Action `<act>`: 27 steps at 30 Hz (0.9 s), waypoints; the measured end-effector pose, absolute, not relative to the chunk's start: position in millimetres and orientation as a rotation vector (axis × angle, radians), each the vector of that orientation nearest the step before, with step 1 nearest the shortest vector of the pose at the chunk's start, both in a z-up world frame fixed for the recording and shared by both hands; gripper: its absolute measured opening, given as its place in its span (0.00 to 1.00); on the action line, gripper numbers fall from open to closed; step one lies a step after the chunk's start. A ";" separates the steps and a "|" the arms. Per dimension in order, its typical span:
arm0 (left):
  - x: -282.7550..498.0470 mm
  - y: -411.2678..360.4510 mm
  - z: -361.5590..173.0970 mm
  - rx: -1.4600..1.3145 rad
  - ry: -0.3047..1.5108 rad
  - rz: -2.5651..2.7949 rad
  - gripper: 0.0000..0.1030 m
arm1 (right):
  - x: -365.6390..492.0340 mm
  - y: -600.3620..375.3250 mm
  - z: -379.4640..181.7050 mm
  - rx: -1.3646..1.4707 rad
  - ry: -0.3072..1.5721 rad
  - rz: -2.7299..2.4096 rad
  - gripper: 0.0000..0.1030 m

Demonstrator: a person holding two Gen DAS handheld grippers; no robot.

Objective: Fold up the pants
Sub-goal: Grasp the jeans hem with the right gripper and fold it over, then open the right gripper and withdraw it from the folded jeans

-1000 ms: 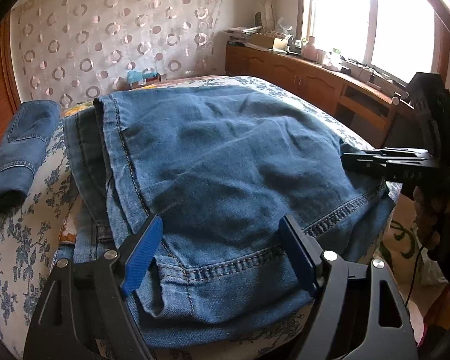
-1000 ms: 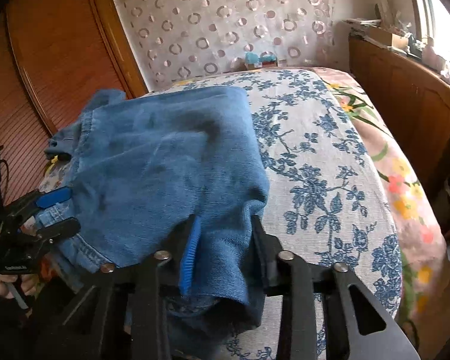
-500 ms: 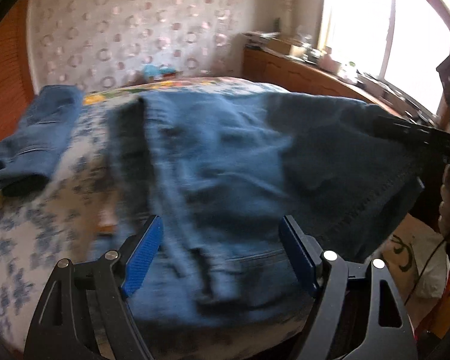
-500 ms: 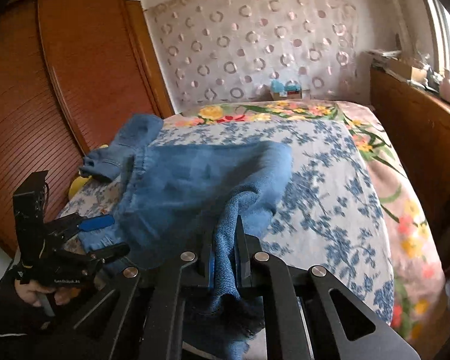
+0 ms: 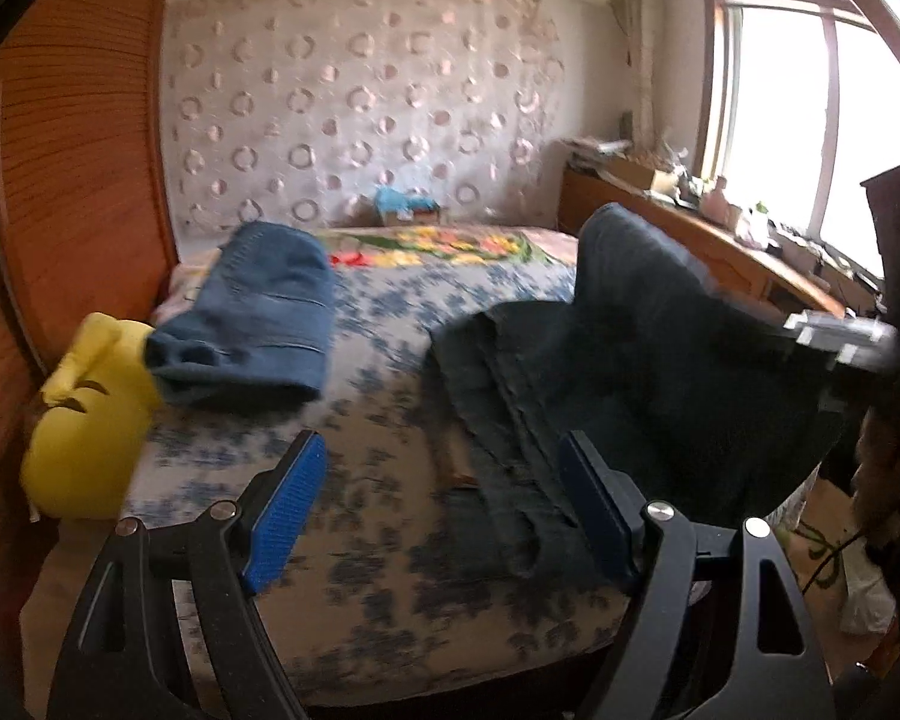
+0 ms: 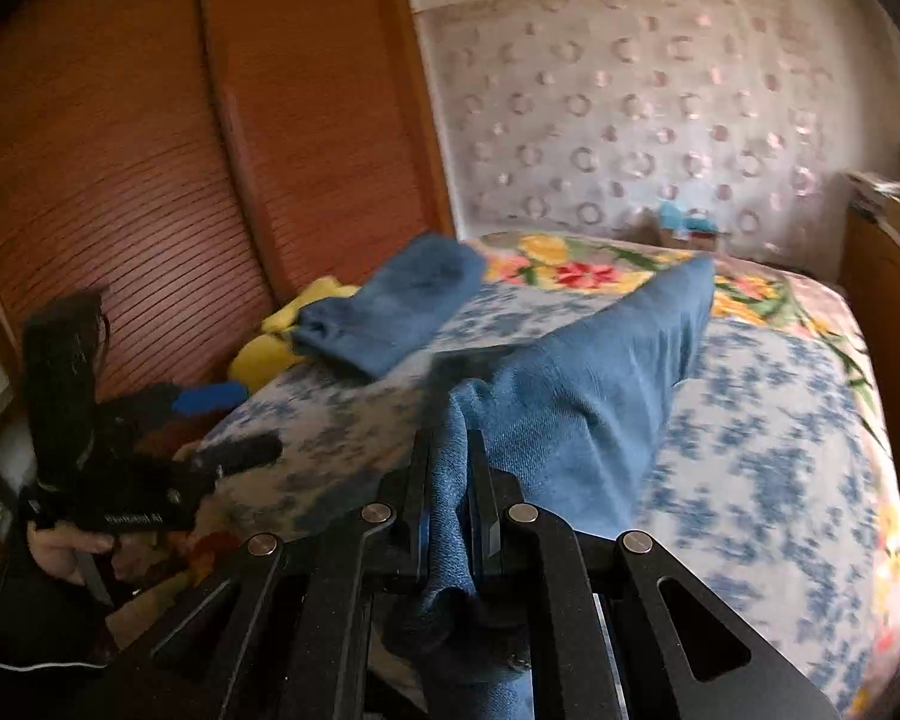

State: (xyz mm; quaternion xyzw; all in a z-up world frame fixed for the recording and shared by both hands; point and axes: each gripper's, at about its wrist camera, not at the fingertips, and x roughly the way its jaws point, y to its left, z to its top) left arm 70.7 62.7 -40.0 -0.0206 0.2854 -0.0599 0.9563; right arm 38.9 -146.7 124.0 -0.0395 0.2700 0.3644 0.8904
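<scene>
- On a bed (image 5: 390,360) with a blue-flowered sheet, the right claw (image 6: 450,480) is clamped on a fold of blue jeans (image 6: 594,384), its jaws pressed together on the denim.
- The jeans hang lifted off the sheet from that grip, stretching towards the far end of the bed; from the left wrist view they look dark against the window (image 5: 810,120).
- The left claw (image 5: 444,492) stands with its blue pads (image 5: 288,504) wide apart; the jeans lie against its right finger, with bare sheet showing between the pads.
- A second folded pair of jeans (image 5: 258,312) rests near the left edge of the bed, touching a yellow cushion (image 5: 90,414) beside the wooden wardrobe (image 6: 150,180).
</scene>
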 end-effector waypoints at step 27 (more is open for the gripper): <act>77.1 71.7 -43.4 -0.048 0.585 -0.122 0.78 | 22.3 -142.7 109.2 -0.127 0.591 0.834 0.38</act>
